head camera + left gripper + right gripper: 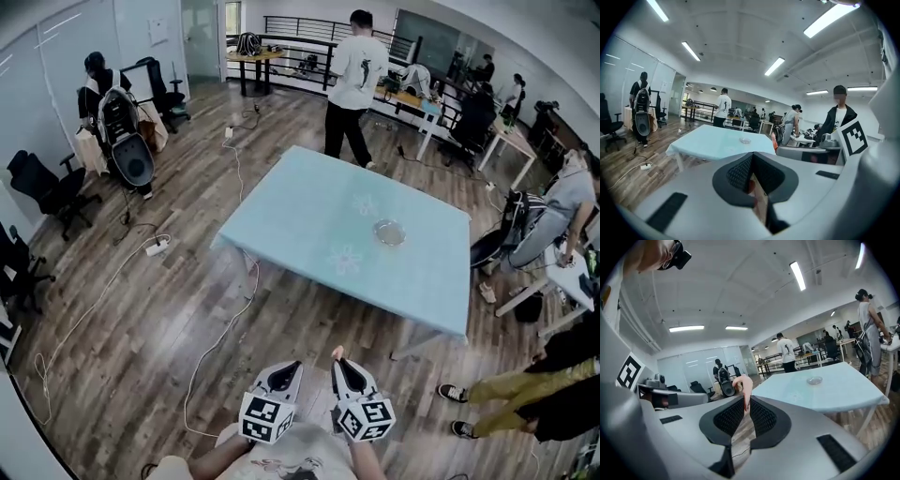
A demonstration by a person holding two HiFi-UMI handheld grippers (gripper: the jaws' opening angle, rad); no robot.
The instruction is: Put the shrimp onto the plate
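The right claw [746,403] pinches the pink shrimp [743,384] at its tips, near the person and well apart from the glass plate [389,232] on the far tabletop [300,211]. The left claw [751,161] has its jaws drawn together.

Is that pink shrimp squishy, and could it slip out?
Probably light: the right gripper pinches the shrimp by one end only. Likely fairly stiff, since its free end sticks up without sagging. Its smooth look hints it could slip.
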